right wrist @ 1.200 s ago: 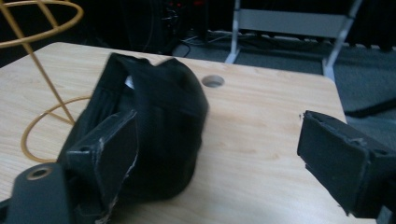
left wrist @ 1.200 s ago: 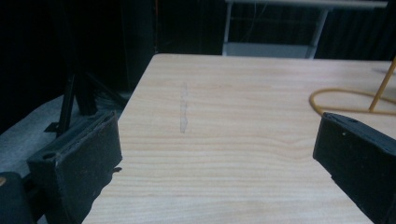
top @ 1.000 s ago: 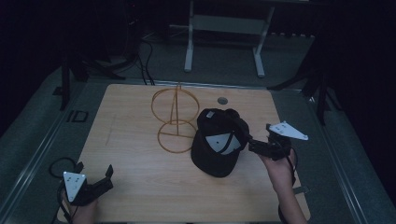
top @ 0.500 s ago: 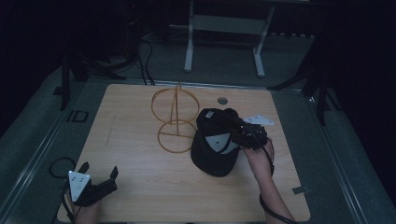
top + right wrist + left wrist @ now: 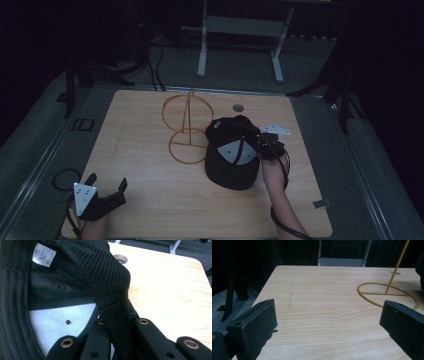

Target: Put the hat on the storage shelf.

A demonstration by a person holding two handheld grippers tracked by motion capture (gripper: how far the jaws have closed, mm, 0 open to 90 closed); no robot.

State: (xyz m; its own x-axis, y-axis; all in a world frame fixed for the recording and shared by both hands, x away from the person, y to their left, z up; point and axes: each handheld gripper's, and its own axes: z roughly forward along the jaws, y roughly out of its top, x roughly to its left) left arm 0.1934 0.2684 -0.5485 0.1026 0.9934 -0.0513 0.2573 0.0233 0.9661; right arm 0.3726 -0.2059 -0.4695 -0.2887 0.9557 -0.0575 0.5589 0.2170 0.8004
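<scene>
My right gripper [image 5: 265,145] has the cap's strap [image 5: 110,290].

Its jaws are closed on the black webbing strap at the cap [image 5: 231,155], which lies upside down just left of it. My left gripper [image 5: 102,200] sits spread wide and empty, with the wire stand [image 5: 186,127] ahead to its right on the table [image 5: 150,170].

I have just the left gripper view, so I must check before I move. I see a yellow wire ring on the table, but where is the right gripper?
Observer: The right gripper is at the edge of a black cap, right of the wire stand.
Operator: Does it hold the cap?
Observer: It seems so: in the right gripper view the woven strap of the cap runs down between its jaws.
Operator: How does the cap lie?
Observer: Upside down, inside facing up, with a white label showing.
</scene>
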